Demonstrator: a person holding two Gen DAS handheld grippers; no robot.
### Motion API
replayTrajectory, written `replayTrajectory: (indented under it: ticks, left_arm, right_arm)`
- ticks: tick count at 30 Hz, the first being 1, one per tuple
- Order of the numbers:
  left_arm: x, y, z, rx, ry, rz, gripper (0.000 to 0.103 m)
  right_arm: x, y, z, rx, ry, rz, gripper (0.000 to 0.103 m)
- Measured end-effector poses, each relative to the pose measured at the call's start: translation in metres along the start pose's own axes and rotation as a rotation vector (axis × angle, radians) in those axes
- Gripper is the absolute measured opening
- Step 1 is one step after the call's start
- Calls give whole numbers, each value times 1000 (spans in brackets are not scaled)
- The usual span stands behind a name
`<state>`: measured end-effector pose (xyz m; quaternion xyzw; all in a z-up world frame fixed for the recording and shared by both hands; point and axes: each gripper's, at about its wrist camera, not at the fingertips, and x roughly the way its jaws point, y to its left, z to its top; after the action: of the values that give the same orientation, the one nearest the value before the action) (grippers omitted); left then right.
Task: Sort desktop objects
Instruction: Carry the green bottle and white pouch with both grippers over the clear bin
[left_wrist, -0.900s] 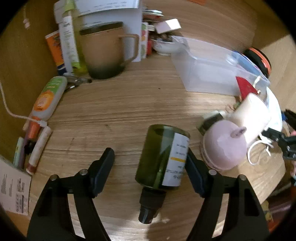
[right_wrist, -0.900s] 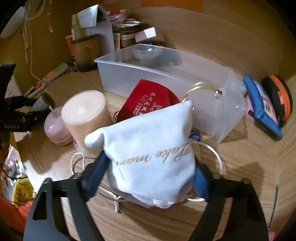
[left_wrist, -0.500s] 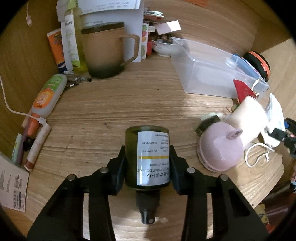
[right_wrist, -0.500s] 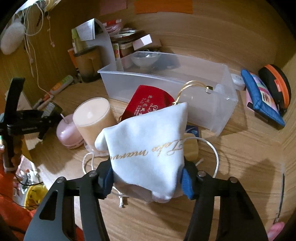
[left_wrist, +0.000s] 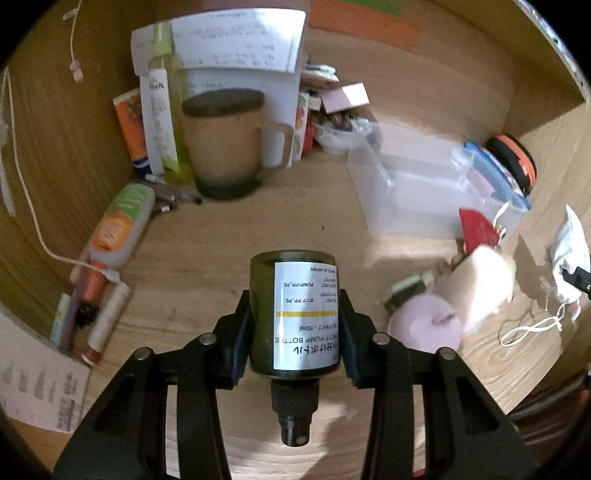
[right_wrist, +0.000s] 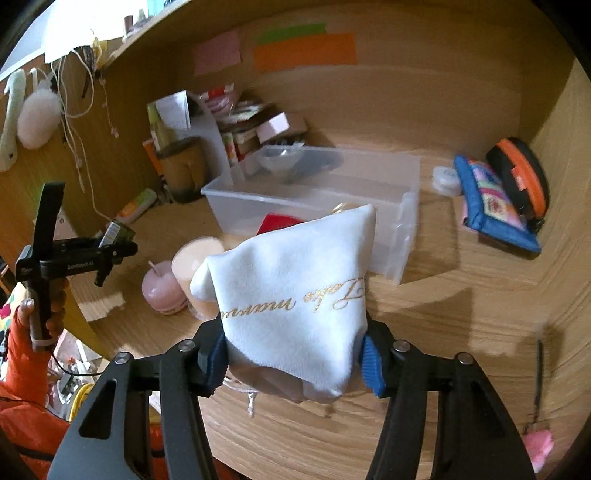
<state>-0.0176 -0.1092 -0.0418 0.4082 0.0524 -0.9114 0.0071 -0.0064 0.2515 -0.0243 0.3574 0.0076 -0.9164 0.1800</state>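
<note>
The left gripper (left_wrist: 294, 322) has its fingers pinching a green pump bottle (left_wrist: 293, 314). The right gripper's (right_wrist: 293, 360) fingers clamp a white pouch (right_wrist: 295, 295) above the surface (right_wrist: 461, 332).

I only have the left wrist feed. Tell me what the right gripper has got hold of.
Observer: The right gripper is shut on a white cloth pouch with gold script lettering, held above the desk.
Operator: Report what sits behind that pouch.
Observer: The clear plastic bin is straight beyond it, open on top, with a red item showing in front of its near wall.
Operator: Give me the left gripper as seen from that side.
Observer: The left gripper is off to the left, raised above the desk, the green bottle clamped in it; the person's hand in an orange sleeve grips its handle.
</note>
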Motion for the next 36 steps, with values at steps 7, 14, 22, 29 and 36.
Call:
replayTrajectory:
  ticks: [7,14,22,29,36]
  left_arm:
    - [-23,4,30,14,-47,-49,41]
    - [-31,-4,64,45,-68,-73,41]
    - [-30,-24,112,93,-87,-115,41]
    - [-15,-51,145,142,-93,-147,41]
    - [19,-64,145,195,-54,-121,46]
  right_arm:
    - [-26,-7,22,-11,-81,-39,54]
    - [-37,-21,52,-3,-124,-37,54]
    - [-37,-35,99,-10,-189,-57,54]
    - [-16,-34,133,-48,-211,-66,54]
    - [28,-34,147,-19,-163,8,54]
